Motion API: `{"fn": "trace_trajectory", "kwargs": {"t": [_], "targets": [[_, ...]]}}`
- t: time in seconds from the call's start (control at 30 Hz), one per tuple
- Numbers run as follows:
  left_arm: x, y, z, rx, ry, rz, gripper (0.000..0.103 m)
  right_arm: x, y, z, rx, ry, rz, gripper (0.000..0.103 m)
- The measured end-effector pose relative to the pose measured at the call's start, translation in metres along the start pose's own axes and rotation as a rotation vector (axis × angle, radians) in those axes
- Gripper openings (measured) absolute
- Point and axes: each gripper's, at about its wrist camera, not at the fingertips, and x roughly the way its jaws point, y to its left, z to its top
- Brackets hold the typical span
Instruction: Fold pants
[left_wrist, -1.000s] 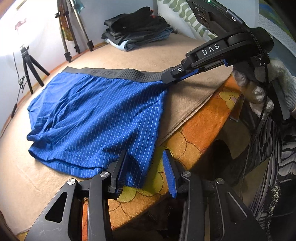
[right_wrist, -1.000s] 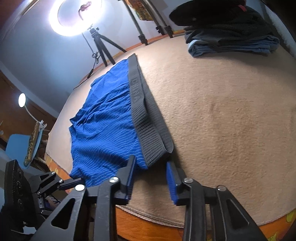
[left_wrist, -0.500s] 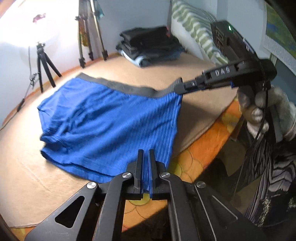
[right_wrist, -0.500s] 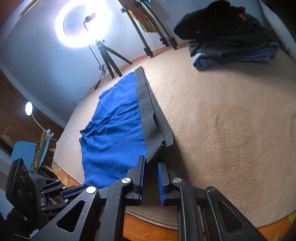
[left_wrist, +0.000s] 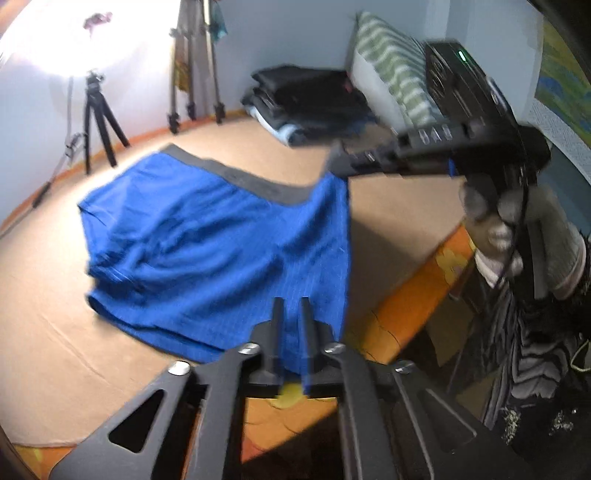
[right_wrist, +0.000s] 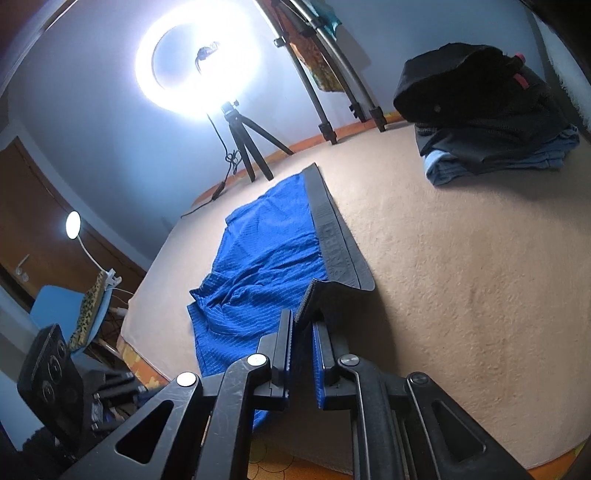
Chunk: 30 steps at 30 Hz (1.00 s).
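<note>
The blue pinstriped shorts with a grey elastic waistband (left_wrist: 221, 236) lie spread on the beige blanket (left_wrist: 55, 295) that covers the bed, well short of the ring light on its black tripod (right_wrist: 199, 62) at the far edge. Taking that light as the mark and reading leftward to rightward: nearest it lies the far end of the waistband, flat on the blanket; closer in, the left gripper (left_wrist: 291, 325) is clenched on the hem corner of the near leg, blue cloth pinched between its jaws; to the right, the right gripper (right_wrist: 301, 332) is clamped on the near waistband corner, which stands lifted and curled off the blanket. Farther right of the light, a stack of dark folded clothes (right_wrist: 487, 110) sits apart from the shorts. As for progress, I judge the fold only just begun: both near corners are gripped and raised, but no part of the garment is laid over itself yet. The whole near edge remains to be carried across to the far edge, then smoothed and probably folded again.
</note>
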Motion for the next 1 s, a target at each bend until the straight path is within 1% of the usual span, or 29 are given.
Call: {"fn": "trace_trajectory", "kwargs": {"t": [0.03,0.07,0.13,0.17,0.27,0.33,0.43,0.5,0.53,0.6,0.63,0.7,0.8,1.0], "targets": [[0.006,-0.006,-0.003,0.013,0.015,-0.003,0.033,0.001,-0.001,-0.001,0.006,0.006,0.004,0.008],[0.008,-0.013,-0.007,0.030,0.021,0.002,0.037,0.002,-0.002,0.000,0.013,0.007,0.006,0.008],[0.014,-0.023,-0.008,0.059,0.035,0.005,0.037,0.002,-0.003,0.001,0.014,0.006,-0.002,0.008],[0.018,-0.031,-0.008,0.091,0.039,0.011,0.037,0.002,-0.003,0.003,0.016,0.001,-0.004,0.008],[0.028,-0.044,-0.008,0.158,0.047,0.051,0.037,0.001,-0.003,0.006,0.012,-0.007,-0.012,0.008],[0.032,-0.043,-0.006,0.150,0.056,0.062,0.037,0.002,-0.002,0.006,0.008,-0.006,-0.018,0.008],[0.038,-0.033,-0.005,0.099,0.066,0.078,0.037,0.003,-0.002,0.008,0.012,-0.005,-0.017,0.008],[0.040,-0.029,-0.005,0.088,0.064,0.091,0.037,0.003,-0.003,0.009,0.012,-0.003,-0.013,0.008],[0.041,-0.027,-0.005,0.089,0.063,0.103,0.036,0.003,-0.002,0.009,0.009,-0.004,-0.013,0.008],[0.042,-0.025,-0.008,0.092,0.065,0.109,0.019,0.002,-0.002,0.009,0.003,-0.006,-0.018,0.008],[0.042,-0.023,-0.009,0.089,0.065,0.104,0.006,0.002,-0.002,0.009,0.003,-0.006,-0.016,0.008],[0.038,-0.020,-0.008,0.084,0.051,0.094,0.004,0.002,-0.002,0.008,0.006,-0.003,-0.015,0.008],[0.024,-0.014,-0.002,0.077,0.007,0.099,0.003,0.000,-0.001,0.008,0.005,-0.005,-0.014,0.008],[-0.017,0.024,0.021,-0.030,-0.115,0.124,0.003,-0.011,0.007,0.014,0.017,-0.032,0.018,0.008]]}}
